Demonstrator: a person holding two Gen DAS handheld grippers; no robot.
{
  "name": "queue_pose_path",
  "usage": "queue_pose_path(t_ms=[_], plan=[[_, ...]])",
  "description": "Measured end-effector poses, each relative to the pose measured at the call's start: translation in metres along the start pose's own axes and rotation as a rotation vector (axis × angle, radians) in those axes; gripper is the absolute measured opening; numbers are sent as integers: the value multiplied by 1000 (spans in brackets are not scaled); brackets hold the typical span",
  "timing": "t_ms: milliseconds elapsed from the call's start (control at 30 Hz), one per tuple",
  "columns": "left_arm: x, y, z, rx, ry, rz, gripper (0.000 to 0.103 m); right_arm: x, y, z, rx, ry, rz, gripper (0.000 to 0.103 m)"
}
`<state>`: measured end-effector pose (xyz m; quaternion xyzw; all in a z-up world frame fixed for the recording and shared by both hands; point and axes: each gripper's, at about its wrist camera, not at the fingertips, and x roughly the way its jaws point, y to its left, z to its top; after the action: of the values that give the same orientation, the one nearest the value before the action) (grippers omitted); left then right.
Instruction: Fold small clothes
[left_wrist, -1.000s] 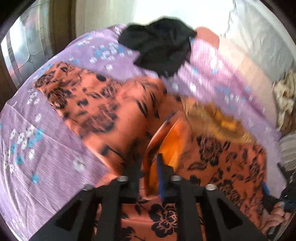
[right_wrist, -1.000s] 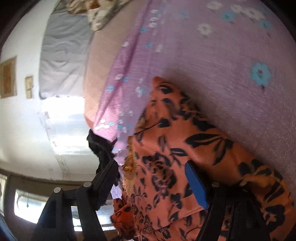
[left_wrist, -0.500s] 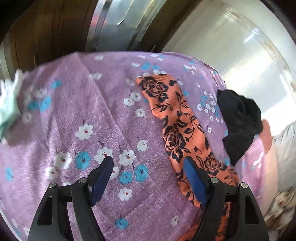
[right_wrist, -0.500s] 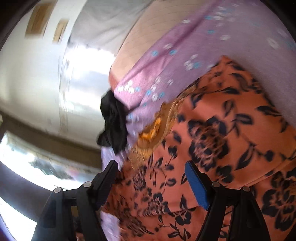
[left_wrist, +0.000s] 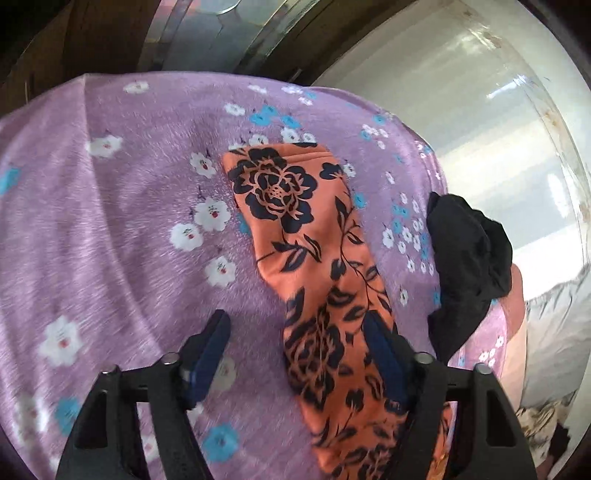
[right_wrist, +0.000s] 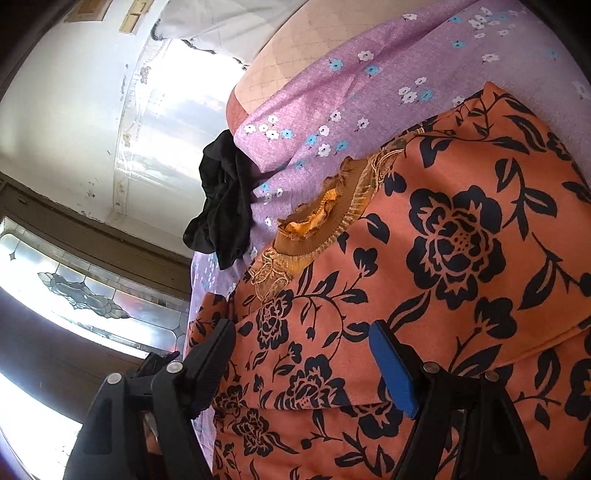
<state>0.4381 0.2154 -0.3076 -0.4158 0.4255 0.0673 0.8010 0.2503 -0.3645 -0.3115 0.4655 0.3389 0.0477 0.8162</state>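
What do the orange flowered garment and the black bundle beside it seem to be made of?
The orange flowered garment looks like a smooth, thin printed fabric, perhaps synthetic: it lies flat with a soft sheen, and its neckline carries gathered golden trim. The black bundle seems a soft, matte cloth, crumpled into loose folds; its weave is too dark to tell.

Smooth orange floral cloth (left_wrist: 317, 258) on a brushed, perhaps fleecy, purple bedsheet (left_wrist: 110, 229).

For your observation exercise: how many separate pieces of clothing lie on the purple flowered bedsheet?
2. The orange floral garment lies spread under both grippers; the black garment sits crumpled beside it near the sheet's edge. More may lie outside these views.
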Motion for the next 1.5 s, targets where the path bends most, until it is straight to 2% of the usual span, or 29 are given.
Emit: queue_pose_path(t_ms=[33, 67, 167, 267, 400, 467, 567, 667, 700, 767, 833, 900, 1000, 1100, 1133, 1167, 1200, 1233, 1267, 1300, 1367, 1400, 1500], plan=[[2, -1, 3, 7, -11, -4, 58, 2, 1, 1, -2, 1, -2, 78], [5, -2, 5, 16, -13, -7, 45, 3, 0, 1, -1, 4, -7, 78], [23, -4, 10, 33, 25, -37, 18, 5, -1, 1, 4, 13, -6, 78], [30, -8, 9, 62, 8, -22, 6, 7, 0, 0, -8, 21, -13, 78], [12, -31, 6, 110, -78, 15, 5, 4, 1, 3, -23, -4, -27, 78], [-12, -58, 1, 196, -144, 42, 5, 1, 0, 6, -9, -22, -27, 78], [-70, -102, -12, 319, -283, 46, 5, -8, -4, 11, 17, -56, -21, 78], [-146, -145, -37, 434, -419, -32, 5, -22, -7, 15, 45, -101, -3, 78], [-161, -153, -43, 461, -443, -58, 5, -29, -8, 17, 56, -122, 3, 78], [-204, -181, -75, 589, -508, -123, 5, -41, -10, 20, 75, -158, 14, 78], [-222, -201, -105, 691, -511, -160, 5, -56, -15, 25, 106, -201, 24, 78], [-226, -220, -136, 787, -475, -208, 5, -78, -26, 33, 166, -266, 45, 78], [-210, -246, -192, 919, -381, -262, 5, -91, -35, 38, 208, -305, 60, 78], [-167, -270, -260, 1058, -225, -281, 5, -115, -54, 44, 286, -383, 83, 78], [-149, -275, -282, 1108, -148, -290, 10, -122, -60, 46, 307, -406, 88, 78], [-133, -276, -300, 1152, -76, -292, 26, -127, -64, 48, 323, -423, 94, 78], [-110, -276, -329, 1225, 40, -263, 39, -132, -70, 49, 343, -440, 100, 78], [-99, -274, -345, 1267, 91, -233, 61, -135, -75, 50, 359, -446, 103, 78], [-91, -269, -360, 1307, 111, -197, 66, -136, -81, 51, 386, -451, 113, 78], [-88, -262, -370, 1338, 94, -154, 66, -137, -85, 52, 400, -448, 122, 78], [-92, -255, -367, 1339, 78, -135, 66, -135, -89, 54, 422, -428, 138, 78], [-98, -251, -355, 1303, 70, -152, 66, -133, -87, 55, 419, -414, 136, 78], [-112, -231, -306, 1097, 15, -178, 80, -123, -76, 55, 368, -361, 101, 78]])
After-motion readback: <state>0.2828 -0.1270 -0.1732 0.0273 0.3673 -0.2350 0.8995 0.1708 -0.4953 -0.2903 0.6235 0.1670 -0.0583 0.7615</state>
